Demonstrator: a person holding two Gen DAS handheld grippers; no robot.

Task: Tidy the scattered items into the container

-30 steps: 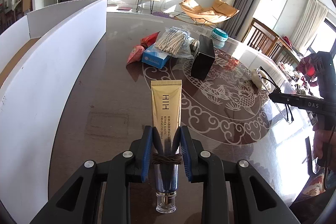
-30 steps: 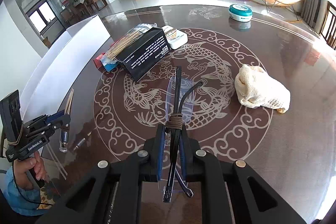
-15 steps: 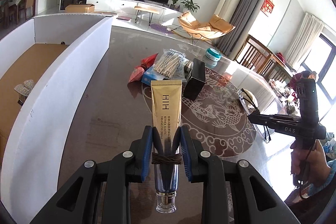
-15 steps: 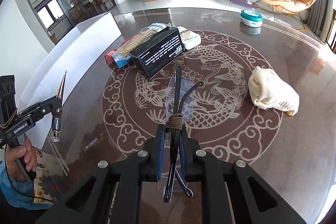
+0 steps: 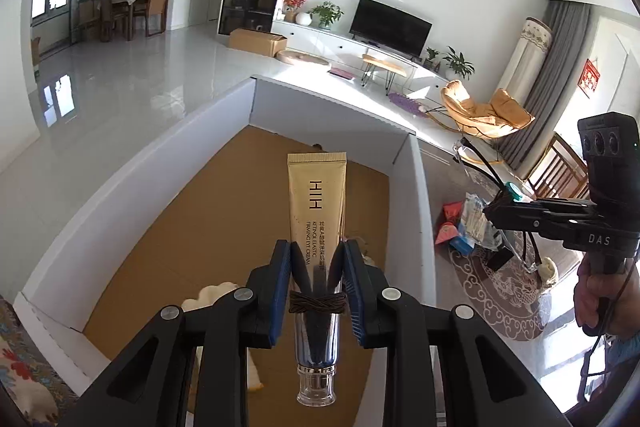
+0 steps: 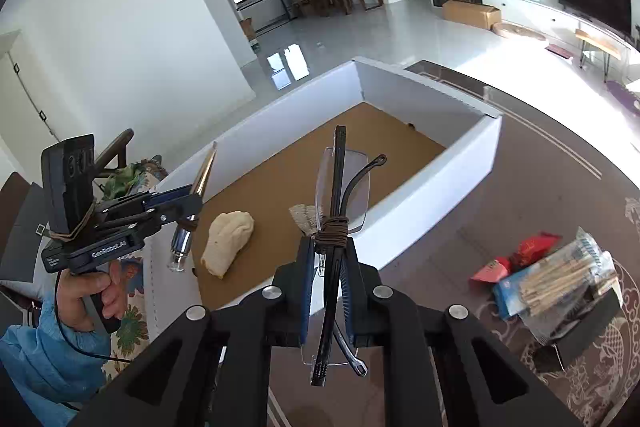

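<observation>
My left gripper [image 5: 317, 259] is shut on a gold cream tube [image 5: 317, 199] and holds it above the open white box [image 5: 120, 187] with a brown floor. My right gripper [image 6: 327, 259] is shut on a pair of folded glasses [image 6: 340, 187] and holds them over the box's near wall [image 6: 432, 183]. A cream cloth [image 6: 228, 241] lies inside the box. The left gripper and tube also show in the right wrist view [image 6: 188, 205]; the right gripper and glasses show in the left wrist view [image 5: 492, 209].
On the dark patterned table [image 6: 540, 187] to the right of the box lie red packets [image 6: 520, 255], a blue box [image 6: 516, 291] under a bag of sticks [image 6: 568, 275] and a black box [image 6: 588, 331]. A floral seat [image 6: 128, 311] is by the box's near end.
Both grippers have swung left from over the table to the white box, carrying the tube and the glasses. The box's inside is now in view below them.
</observation>
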